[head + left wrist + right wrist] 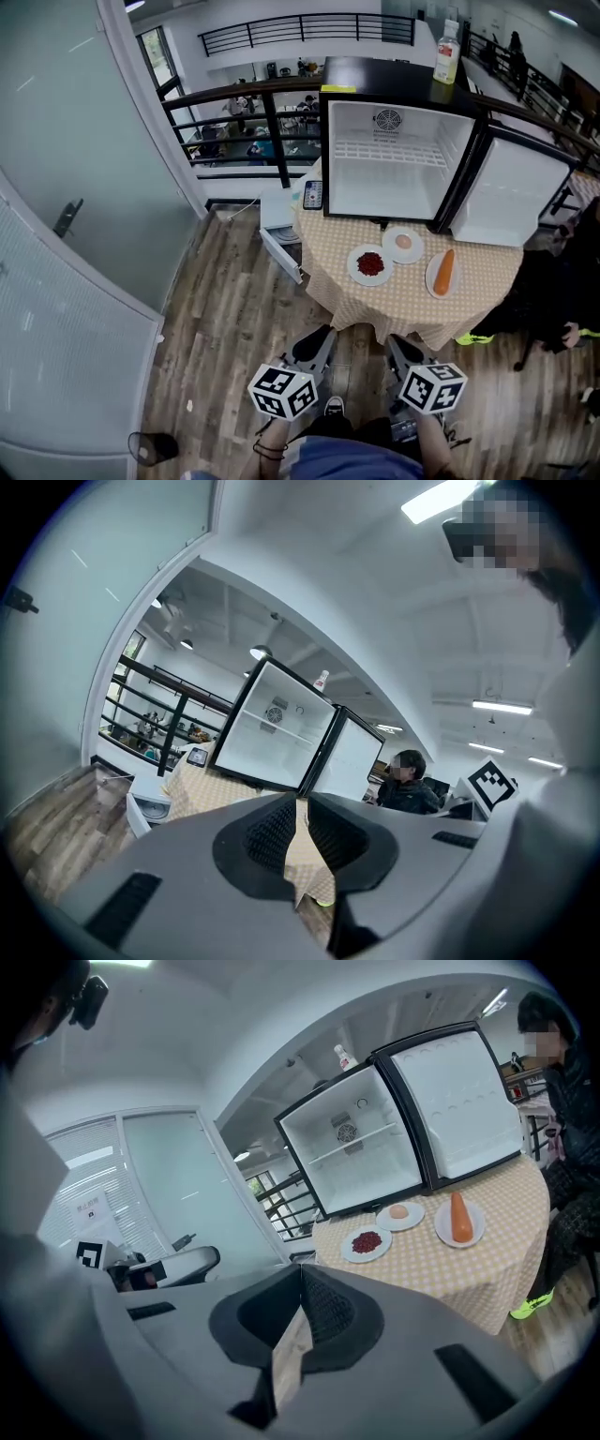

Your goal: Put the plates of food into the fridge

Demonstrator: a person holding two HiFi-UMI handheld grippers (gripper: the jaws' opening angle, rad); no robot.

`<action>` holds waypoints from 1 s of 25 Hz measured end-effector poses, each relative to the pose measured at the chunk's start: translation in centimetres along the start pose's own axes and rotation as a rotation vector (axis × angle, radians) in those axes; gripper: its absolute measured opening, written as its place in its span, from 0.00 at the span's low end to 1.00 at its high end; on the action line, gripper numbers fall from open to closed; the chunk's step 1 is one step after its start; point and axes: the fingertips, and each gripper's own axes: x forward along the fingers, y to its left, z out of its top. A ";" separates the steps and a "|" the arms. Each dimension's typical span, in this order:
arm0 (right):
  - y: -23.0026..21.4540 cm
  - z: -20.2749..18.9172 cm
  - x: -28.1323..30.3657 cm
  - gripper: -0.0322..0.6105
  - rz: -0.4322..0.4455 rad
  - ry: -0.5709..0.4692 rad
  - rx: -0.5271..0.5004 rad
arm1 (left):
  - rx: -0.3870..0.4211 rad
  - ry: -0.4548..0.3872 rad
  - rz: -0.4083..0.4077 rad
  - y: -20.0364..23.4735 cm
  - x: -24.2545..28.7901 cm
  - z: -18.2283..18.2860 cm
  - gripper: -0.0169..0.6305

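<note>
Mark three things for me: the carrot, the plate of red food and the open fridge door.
carrot (445, 269): head view, middle of the carrot.
plate of red food (371, 281): head view, bare near rim.
fridge door (514, 192): head view, white inner panel.

The bean plate (352, 270) shows white under dark red beans (371, 264), the egg plate (388, 249) white under a pale tan egg (403, 242), the carrot plate (431, 279) white under an orange carrot (445, 268), the tablecloth (403, 307) beige-checked, the fridge (394, 183) black outside, white inside.
</note>
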 end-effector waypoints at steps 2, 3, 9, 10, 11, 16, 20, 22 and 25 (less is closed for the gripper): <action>-0.8 0.3 0.7 0.08 -0.020 0.001 0.007 | -0.019 0.007 -0.006 0.7 0.8 -0.1 0.08; -1.3 0.5 1.0 0.08 -0.029 0.001 0.013 | -0.027 0.015 -0.012 1.0 1.2 -0.2 0.08; -3.9 2.5 2.1 0.08 -0.073 -0.018 0.045 | -0.045 0.058 -0.025 1.9 4.2 -0.9 0.08; -4.4 2.9 2.5 0.08 -0.075 -0.021 0.048 | -0.050 0.057 -0.026 2.1 4.9 -0.8 0.08; -5.0 3.4 2.9 0.08 -0.076 -0.024 0.052 | -0.054 0.058 -0.025 2.4 5.6 -0.8 0.08; -8.6 5.4 6.0 0.08 -0.069 0.004 0.071 | -0.050 0.085 -0.006 4.0 10.0 -0.6 0.08; -11.3 7.5 8.6 0.08 -0.045 0.045 0.062 | -0.039 0.107 -0.002 4.9 13.7 -0.4 0.08; -12.6 8.9 9.8 0.08 -0.031 0.053 0.055 | -0.024 0.127 -0.004 5.4 15.3 -0.6 0.09; -14.2 10.0 11.1 0.08 -0.007 0.073 0.058 | -0.008 0.175 0.004 6.0 17.1 -1.4 0.14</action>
